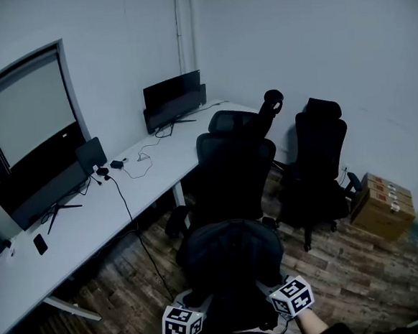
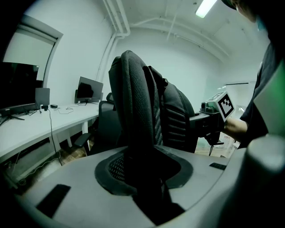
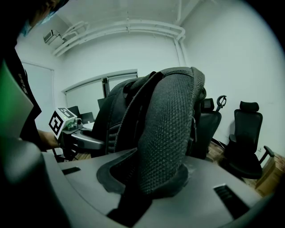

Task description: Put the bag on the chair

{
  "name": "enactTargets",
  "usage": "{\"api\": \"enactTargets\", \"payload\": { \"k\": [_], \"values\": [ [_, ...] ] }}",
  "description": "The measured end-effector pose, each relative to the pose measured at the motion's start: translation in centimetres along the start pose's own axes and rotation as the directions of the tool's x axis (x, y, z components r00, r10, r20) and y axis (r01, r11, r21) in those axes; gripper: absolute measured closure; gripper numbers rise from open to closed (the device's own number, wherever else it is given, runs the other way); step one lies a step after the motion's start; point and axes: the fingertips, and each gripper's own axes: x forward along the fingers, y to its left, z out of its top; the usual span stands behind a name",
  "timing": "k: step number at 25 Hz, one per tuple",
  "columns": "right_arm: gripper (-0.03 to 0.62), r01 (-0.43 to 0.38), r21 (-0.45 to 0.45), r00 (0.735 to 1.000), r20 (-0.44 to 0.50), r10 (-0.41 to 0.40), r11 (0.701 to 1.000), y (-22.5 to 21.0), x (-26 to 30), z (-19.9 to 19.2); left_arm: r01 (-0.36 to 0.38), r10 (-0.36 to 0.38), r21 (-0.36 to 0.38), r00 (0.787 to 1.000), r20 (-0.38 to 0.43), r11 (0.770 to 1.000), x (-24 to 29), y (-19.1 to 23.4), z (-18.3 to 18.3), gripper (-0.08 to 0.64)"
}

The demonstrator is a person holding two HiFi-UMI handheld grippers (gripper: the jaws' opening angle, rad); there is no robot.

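Observation:
A black backpack (image 1: 231, 265) hangs in front of me, held between both grippers. My left gripper (image 1: 197, 304) is shut on one mesh shoulder strap (image 2: 136, 102), which rises up out of its jaws. My right gripper (image 1: 268, 291) is shut on the other padded strap (image 3: 171, 133). From each gripper view the other gripper shows beyond the bag: the right gripper (image 2: 208, 121) and the left gripper (image 3: 76, 136). Just past the bag stands a black office chair (image 1: 231, 168) with its back towards me; its seat is hidden.
A second black chair (image 1: 320, 162) stands to the right, and a third chair's headrest (image 1: 230, 120) shows behind the first. A long white desk (image 1: 91, 222) with monitors (image 1: 173, 99) and cables runs along the left wall. A cardboard box (image 1: 383, 205) sits on the wooden floor at right.

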Motion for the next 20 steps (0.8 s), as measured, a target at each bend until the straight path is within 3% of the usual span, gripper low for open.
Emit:
{"api": "enactTargets", "payload": {
  "k": [9, 20],
  "values": [
    [0.491, 0.036, 0.005, 0.999, 0.027, -0.036, 0.999, 0.1, 4.0, 3.1, 0.029, -0.029, 0.029, 0.999, 0.013, 0.999, 0.4, 5.1, 2.2, 0.414],
    [0.491, 0.005, -0.001, 1.0, 0.016, -0.005, 1.0, -4.5, 10.5, 6.5, 0.001, -0.001, 0.012, 1.0, 0.014, 1.0, 5.2, 10.8, 5.6, 0.414]
  ]
}}
